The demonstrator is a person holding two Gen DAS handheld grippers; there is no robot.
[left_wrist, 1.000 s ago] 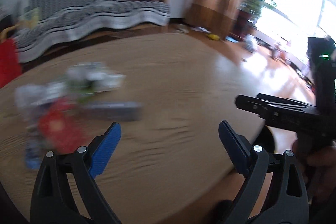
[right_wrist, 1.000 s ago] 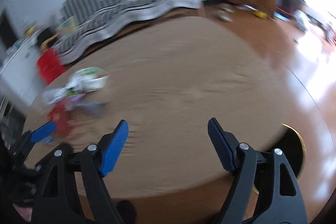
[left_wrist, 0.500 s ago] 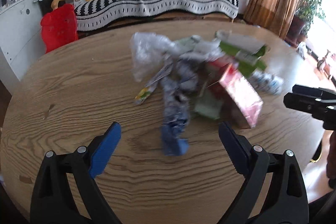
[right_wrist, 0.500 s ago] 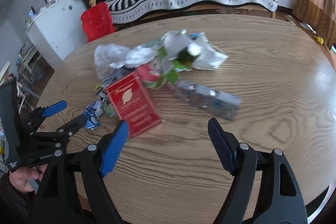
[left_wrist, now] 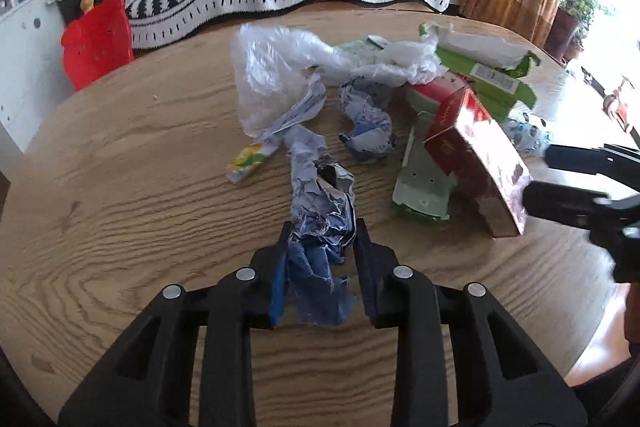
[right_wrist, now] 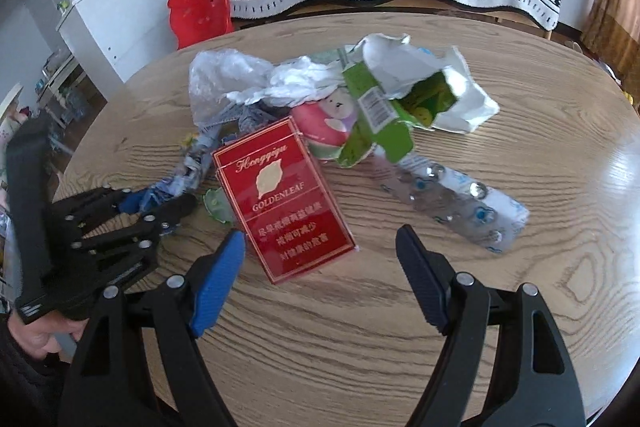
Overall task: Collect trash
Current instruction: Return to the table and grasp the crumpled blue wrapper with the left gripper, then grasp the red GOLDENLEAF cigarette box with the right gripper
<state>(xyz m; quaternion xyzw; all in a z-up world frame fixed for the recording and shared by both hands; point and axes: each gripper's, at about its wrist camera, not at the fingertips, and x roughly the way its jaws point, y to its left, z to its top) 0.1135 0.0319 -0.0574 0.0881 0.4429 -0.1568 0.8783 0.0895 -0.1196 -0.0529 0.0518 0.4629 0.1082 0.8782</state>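
Left gripper down on the tabletop now, fingers closing in on the near end of a crumpled blue wrapper. Half a second back: same fingers spread wide with the wrapper loose between and beyond them, so the first grab of the cleanup looks underway. Pads hard up against the crinkled foil on both sides, wrapper bunched in the gap, far end trailing away toward the pile. Not lifted yet, still flat on the wood.

Right gripper hovering with fingers wide apart, nothing between them. Same spread as a second ago, only swung in from bare wood to face the pile. Just ahead of the fingertips: a red cigarette pack, near corner poking into the gap, not touched. Probably next to go, judging by the aim.

Off to the right of the pack, a clear blister sheet lying flat. Behind the pack, a pink tub and a torn green carton, overlapping. Further back, a clear plastic bag and white crumpled plastic at the far edge of the heap.

No bin or bag for the trash in either view, so no telling where the wrapper ends up.
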